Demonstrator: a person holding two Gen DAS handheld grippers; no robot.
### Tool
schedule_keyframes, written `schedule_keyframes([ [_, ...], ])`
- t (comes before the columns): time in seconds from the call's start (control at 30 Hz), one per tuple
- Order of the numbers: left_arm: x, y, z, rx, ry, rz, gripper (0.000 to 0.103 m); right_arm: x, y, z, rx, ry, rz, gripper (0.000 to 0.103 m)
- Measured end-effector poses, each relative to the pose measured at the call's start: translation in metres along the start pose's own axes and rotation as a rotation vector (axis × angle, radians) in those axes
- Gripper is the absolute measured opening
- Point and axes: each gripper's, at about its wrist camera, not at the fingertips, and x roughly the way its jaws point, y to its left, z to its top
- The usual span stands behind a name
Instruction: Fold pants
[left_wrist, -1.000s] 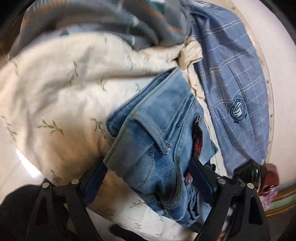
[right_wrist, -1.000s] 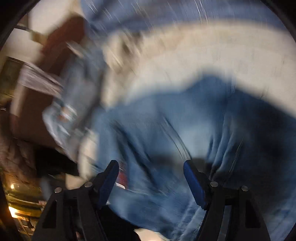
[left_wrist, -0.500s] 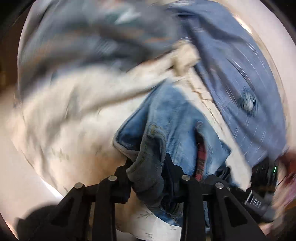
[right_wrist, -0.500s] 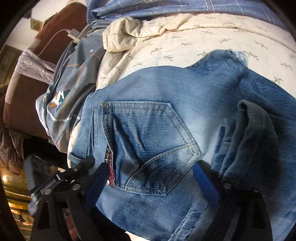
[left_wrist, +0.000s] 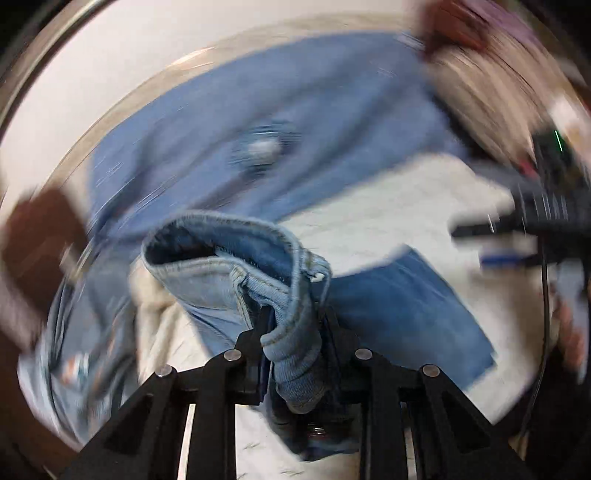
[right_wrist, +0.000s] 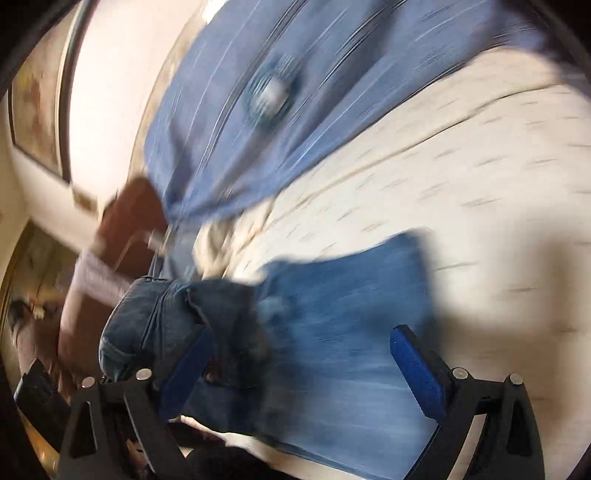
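Blue denim jeans (left_wrist: 399, 306) lie on a cream leaf-print sheet (left_wrist: 388, 206). My left gripper (left_wrist: 293, 332) is shut on a bunched waistband fold of the jeans (left_wrist: 291, 350) and lifts it off the sheet. In the right wrist view, my right gripper (right_wrist: 303, 350) is open over the jeans (right_wrist: 343, 332), with denim between its blue pads (right_wrist: 413, 362). Both views are motion-blurred.
A blue plaid garment with a round badge (left_wrist: 258, 147) lies behind the jeans on the sheet and also shows in the right wrist view (right_wrist: 269, 96). A brown headboard or cushion (right_wrist: 129, 210) is at the left. The right gripper's black body (left_wrist: 546, 218) shows at the right.
My left gripper closed on the jeans' waistband a second ago and has since lifted and swung it. The right gripper stays open and has shifted over the jeans.
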Motion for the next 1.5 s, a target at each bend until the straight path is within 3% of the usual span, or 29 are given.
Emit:
schedule_keyframes([
  [0.1, 0.024, -0.069, 0.0, 0.271, 0.09, -0.073, 0.025, -0.038, -0.04, -0.001, 0.081, -0.094, -0.004, 0.098],
  [0.23, 0.072, -0.134, -0.024, 0.517, 0.271, -0.14, 0.033, -0.047, -0.072, -0.008, 0.165, -0.114, -0.002, 0.098],
  [0.3, 0.07, -0.142, -0.025, 0.573, 0.234, -0.087, 0.038, -0.047, -0.079, -0.008, 0.196, -0.107, 0.022, 0.098],
  [0.37, 0.062, -0.133, -0.017, 0.516, 0.244, -0.129, 0.056, -0.051, -0.083, -0.006, 0.202, -0.121, 0.024, 0.098],
  [0.47, 0.034, -0.085, 0.005, 0.255, 0.204, -0.301, 0.07, -0.051, -0.082, -0.005, 0.196, -0.127, 0.036, 0.098],
  [0.57, -0.003, -0.021, 0.007, -0.063, 0.065, -0.403, 0.09, -0.052, -0.071, -0.007, 0.138, -0.128, 0.027, 0.098],
  [0.63, -0.015, 0.03, -0.011, -0.284, -0.028, -0.36, 0.094, -0.051, -0.057, -0.013, 0.084, -0.101, 0.045, 0.098],
  [0.67, -0.012, 0.051, -0.02, -0.374, -0.035, -0.306, 0.094, -0.05, -0.046, -0.016, 0.046, -0.082, 0.068, 0.098],
  [0.73, 0.013, 0.078, -0.041, -0.486, 0.047, -0.183, 0.094, -0.043, -0.024, -0.024, -0.011, -0.026, 0.105, 0.098],
  [0.8, 0.041, 0.084, -0.063, -0.513, 0.136, -0.112, 0.094, -0.029, 0.005, -0.032, -0.085, 0.042, 0.128, 0.098],
  [0.9, 0.064, 0.07, -0.082, -0.486, 0.21, -0.091, 0.094, 0.0, 0.029, -0.036, -0.149, 0.126, 0.055, 0.098],
  [1.03, 0.074, 0.059, -0.088, -0.449, 0.192, -0.059, 0.095, 0.056, 0.029, -0.036, -0.139, 0.267, -0.07, 0.093],
  [1.07, 0.071, 0.056, -0.09, -0.437, 0.188, -0.06, 0.095, 0.066, 0.031, -0.039, -0.16, 0.306, -0.1, 0.079],
  [1.1, 0.07, 0.057, -0.092, -0.43, 0.187, -0.064, 0.095, 0.076, 0.034, -0.042, -0.174, 0.344, -0.137, 0.056],
  [1.17, 0.071, 0.062, -0.094, -0.44, 0.189, -0.087, 0.095, 0.078, 0.046, -0.047, -0.207, 0.367, -0.168, 0.029],
  [1.2, 0.073, 0.065, -0.096, -0.452, 0.185, -0.11, 0.095, 0.071, 0.055, -0.048, -0.23, 0.355, -0.175, 0.026],
  [1.3, 0.071, 0.068, -0.095, -0.469, 0.177, -0.173, 0.096, 0.053, 0.078, -0.058, -0.32, 0.313, -0.253, 0.024],
  [1.37, 0.057, 0.071, -0.09, -0.491, 0.14, -0.174, 0.095, 0.069, 0.062, -0.064, -0.315, 0.334, -0.344, 0.024],
  [1.43, 0.038, 0.08, -0.084, -0.517, 0.048, -0.134, 0.095, 0.076, 0.038, -0.064, -0.224, 0.35, -0.287, 0.027],
  [1.47, 0.035, 0.078, -0.081, -0.489, 0.034, -0.089, 0.095, 0.072, 0.034, -0.061, -0.188, 0.343, -0.25, 0.029],
  [1.5, 0.043, 0.068, -0.079, -0.424, 0.072, -0.042, 0.095, 0.069, 0.032, -0.059, -0.154, 0.342, -0.212, 0.039],
])
